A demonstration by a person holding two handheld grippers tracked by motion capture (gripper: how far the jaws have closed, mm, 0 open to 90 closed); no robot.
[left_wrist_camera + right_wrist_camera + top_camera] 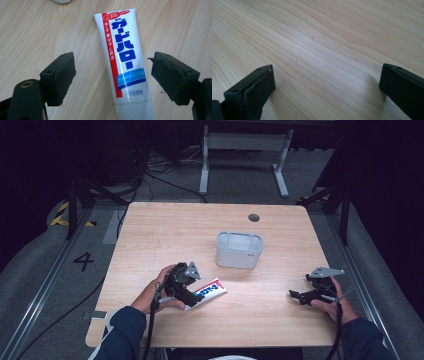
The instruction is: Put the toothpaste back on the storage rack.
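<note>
Left claw is spread wide with nothing gripped, and the tube lies flat on the table right between the two jaws, with bare wood on both sides of it. In the left gripper view its long axis runs roughly straight away from the claw, tipped a bit to the left at the far end, so the jaws already sit across its narrow width. Looks to me like closing on it is the move, maybe after dropping a touch lower.

From the high view, the tube sits on the near-left part of the table, angled toward the grey bin, which stands apart from it, farther back near the middle. The left claw is right over the tube's near end.

Right claw is also wide and holds nothing, parked well off to the right over bare wood. So the left hand is clearly the nearer one.
</note>
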